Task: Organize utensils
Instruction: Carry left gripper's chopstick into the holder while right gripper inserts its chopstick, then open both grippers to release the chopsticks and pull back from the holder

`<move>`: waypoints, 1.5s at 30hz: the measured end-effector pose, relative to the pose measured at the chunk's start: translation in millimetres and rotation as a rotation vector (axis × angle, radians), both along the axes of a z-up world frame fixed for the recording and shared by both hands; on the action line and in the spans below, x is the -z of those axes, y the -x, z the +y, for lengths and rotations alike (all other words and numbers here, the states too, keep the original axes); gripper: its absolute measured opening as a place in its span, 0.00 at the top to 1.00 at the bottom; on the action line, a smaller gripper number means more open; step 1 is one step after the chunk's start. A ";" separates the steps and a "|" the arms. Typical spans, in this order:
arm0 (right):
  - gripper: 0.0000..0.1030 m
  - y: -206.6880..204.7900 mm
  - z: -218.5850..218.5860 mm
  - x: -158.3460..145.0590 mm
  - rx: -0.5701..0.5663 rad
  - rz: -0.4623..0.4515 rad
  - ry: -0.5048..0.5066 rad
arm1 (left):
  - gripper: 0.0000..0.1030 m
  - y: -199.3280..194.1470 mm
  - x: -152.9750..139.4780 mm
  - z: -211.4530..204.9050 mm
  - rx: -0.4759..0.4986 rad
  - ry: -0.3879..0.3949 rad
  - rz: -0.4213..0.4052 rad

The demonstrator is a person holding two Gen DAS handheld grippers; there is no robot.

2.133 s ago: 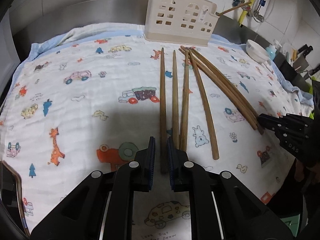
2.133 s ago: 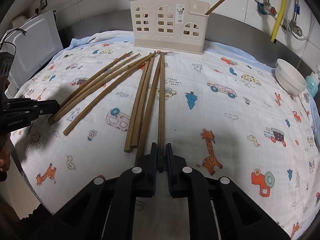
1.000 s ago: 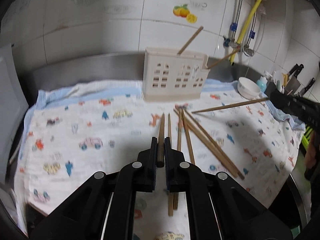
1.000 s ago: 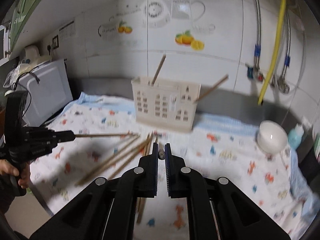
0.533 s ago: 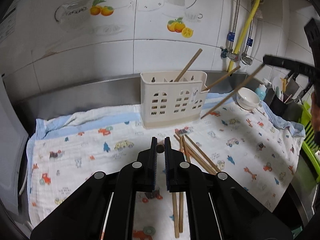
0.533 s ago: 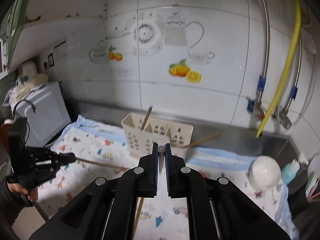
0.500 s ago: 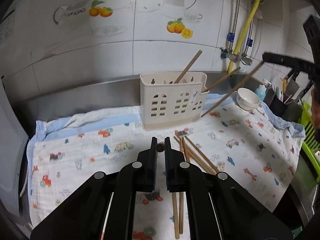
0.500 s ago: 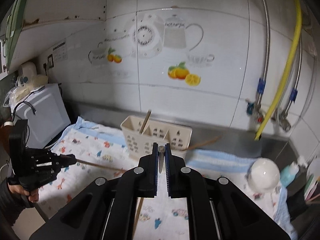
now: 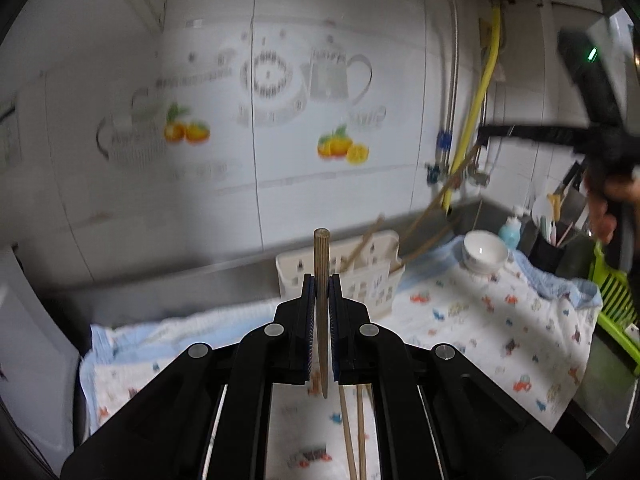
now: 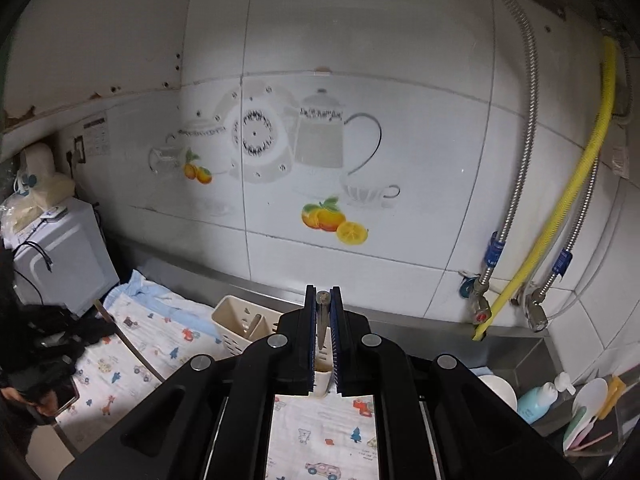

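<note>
Cream plastic utensil holder point(image 9: 352, 276) at counter's back against tiled wall point(image 9: 320, 152); white ceramic bowl point(image 9: 485, 251) to its right; loose wooden chopsticks point(image 9: 356, 432) on printed cloth point(image 9: 480, 328) before it.

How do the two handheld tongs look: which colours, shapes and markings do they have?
Both the left tongs and the right tongs are matte black plastic, with broad angular linkage arms joined by round silver rivets. Their fingers are flat and parallel, lined with blue ribbed pads. No cables or printed markings are visible.
</note>
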State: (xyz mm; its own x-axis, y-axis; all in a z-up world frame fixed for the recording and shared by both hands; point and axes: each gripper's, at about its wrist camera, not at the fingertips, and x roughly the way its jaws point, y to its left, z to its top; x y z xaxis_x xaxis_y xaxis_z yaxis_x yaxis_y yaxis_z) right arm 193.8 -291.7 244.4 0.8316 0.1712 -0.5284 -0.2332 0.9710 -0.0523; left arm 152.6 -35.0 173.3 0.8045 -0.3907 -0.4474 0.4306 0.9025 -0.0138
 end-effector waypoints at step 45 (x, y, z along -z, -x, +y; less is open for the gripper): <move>0.73 69.6 10.1 101.7 -0.021 0.070 -0.008 | 0.91 -41.8 -6.8 -1.6 -0.108 0.049 -0.028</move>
State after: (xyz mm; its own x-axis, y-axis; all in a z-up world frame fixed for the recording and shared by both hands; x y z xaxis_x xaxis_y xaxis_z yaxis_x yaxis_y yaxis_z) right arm 124.2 -281.6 142.7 0.7885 0.1933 -0.5838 -0.2568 0.9661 -0.0270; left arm 194.4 -36.6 180.1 0.8550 -0.3223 -0.4063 0.3320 0.9420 -0.0486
